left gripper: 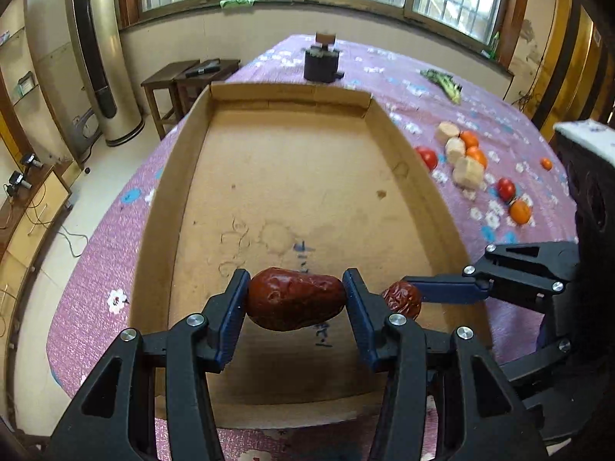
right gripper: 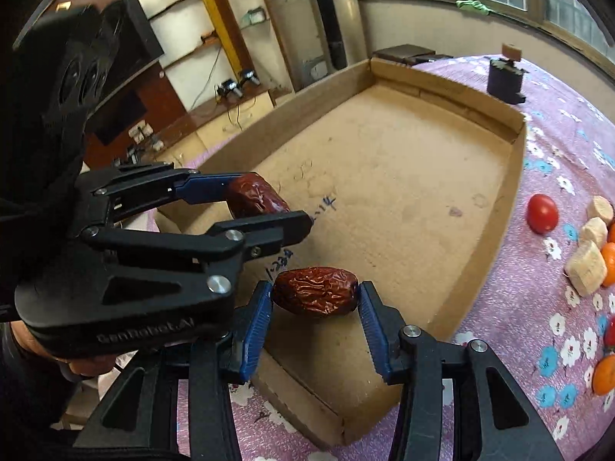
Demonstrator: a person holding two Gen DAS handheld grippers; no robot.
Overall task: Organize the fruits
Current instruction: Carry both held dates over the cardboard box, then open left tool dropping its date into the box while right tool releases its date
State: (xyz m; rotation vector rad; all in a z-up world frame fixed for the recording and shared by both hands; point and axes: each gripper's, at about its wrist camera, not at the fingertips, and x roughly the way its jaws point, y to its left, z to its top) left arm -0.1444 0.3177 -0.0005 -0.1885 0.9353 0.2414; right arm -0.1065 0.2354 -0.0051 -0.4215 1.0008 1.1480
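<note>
A wrinkled dark red date [left gripper: 296,299] is clamped end to end between the blue pads of my left gripper [left gripper: 296,288]. It hangs over the near end of the empty cardboard tray [left gripper: 292,94]. Just to the right, my right gripper [left gripper: 407,303] is shut on a second date [left gripper: 401,299], partly hidden behind my left finger. The right wrist view shows that second date [right gripper: 315,292] gripped in my right gripper [right gripper: 315,294] above the tray's near corner [right gripper: 515,153]. There my left gripper [right gripper: 265,201] holds its date [right gripper: 255,196] further left, over the tray's floor.
On the purple floral cloth [left gripper: 499,123] right of the tray lie red tomatoes [left gripper: 428,157], small oranges [left gripper: 519,211] and pale cut chunks [left gripper: 467,171]. A green vegetable [left gripper: 442,80] and a black device [left gripper: 321,61] sit near the far edge.
</note>
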